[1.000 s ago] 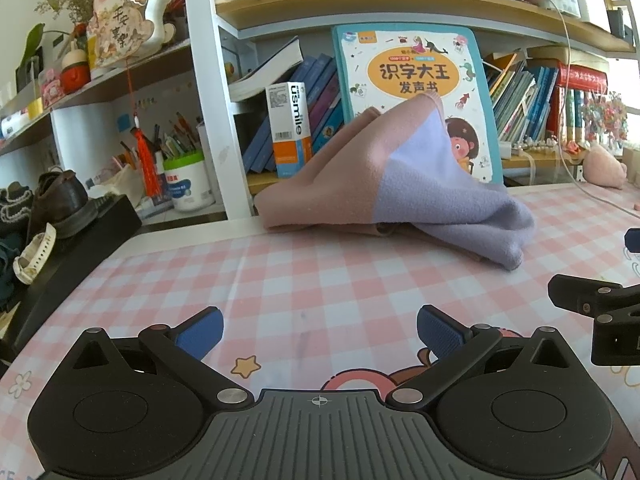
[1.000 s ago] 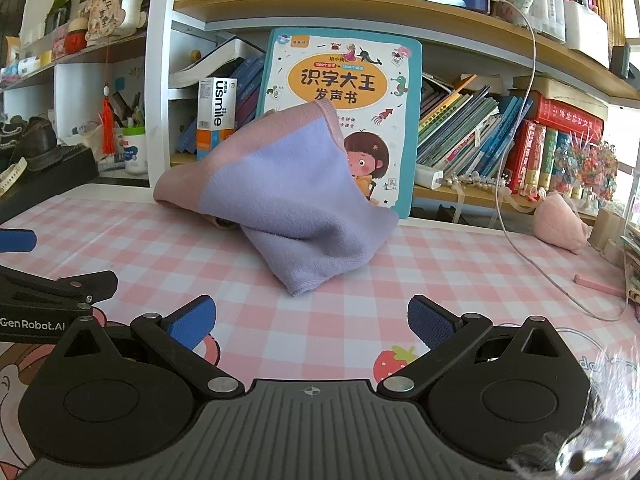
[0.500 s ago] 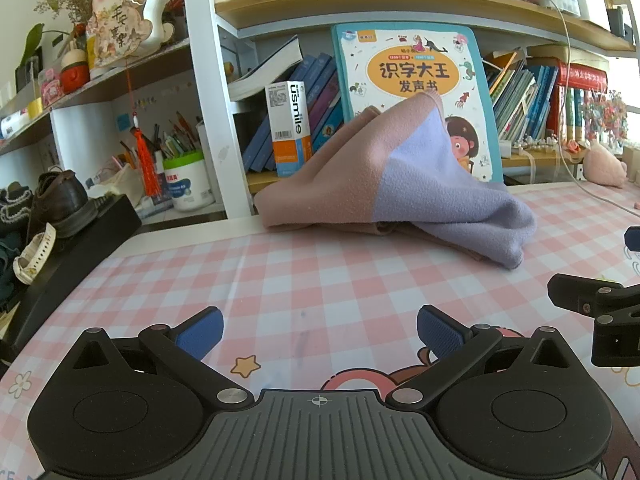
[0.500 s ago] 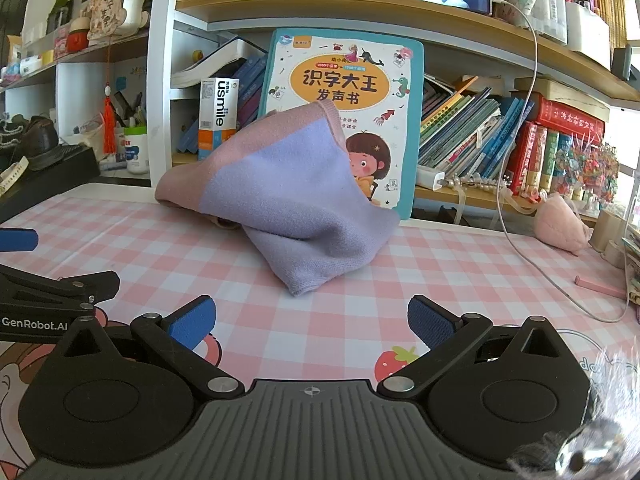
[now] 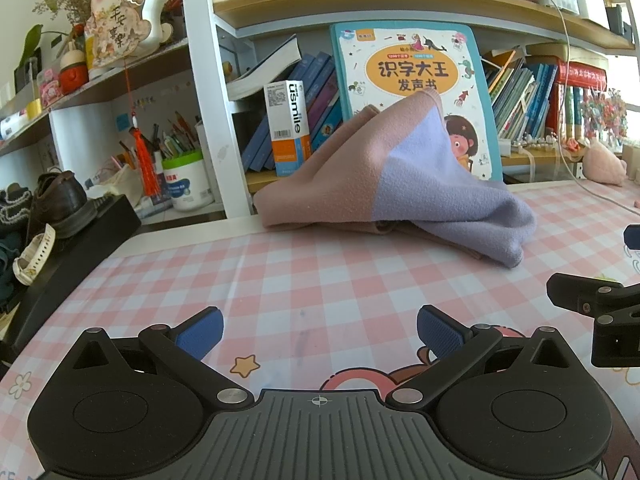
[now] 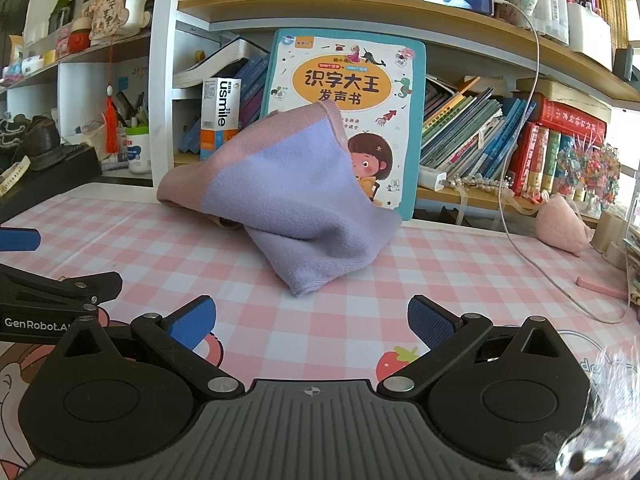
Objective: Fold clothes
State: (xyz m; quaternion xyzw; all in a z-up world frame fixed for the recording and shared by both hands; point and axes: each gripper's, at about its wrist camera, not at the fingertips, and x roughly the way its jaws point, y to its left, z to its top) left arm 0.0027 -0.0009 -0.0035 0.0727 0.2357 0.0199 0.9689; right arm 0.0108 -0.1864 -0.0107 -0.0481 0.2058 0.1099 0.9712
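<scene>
A pink and lilac knitted garment (image 5: 400, 188) (image 6: 292, 200) lies bunched in a heap at the back of the pink checked tablecloth (image 5: 320, 280) (image 6: 460, 280), leaning against an upright children's book (image 5: 412, 76) (image 6: 344, 80). My left gripper (image 5: 319, 330) hovers open over the cloth, well short of the garment, nothing between its blue pads. My right gripper (image 6: 311, 320) is also open and empty, a short way in front of the garment's lilac corner. Each gripper shows at the edge of the other's view.
Shelves packed with books (image 6: 480, 132) rise behind the table. A toothpaste box (image 5: 289, 128) stands left of the big book. A white cable (image 6: 532, 240) trails across the right side, near a pink plush (image 6: 560, 224). Shoes (image 5: 56, 204) sit on a black stand at far left.
Both views have crept very slightly closer to the garment. The garment lies as before and both grippers stay open.
</scene>
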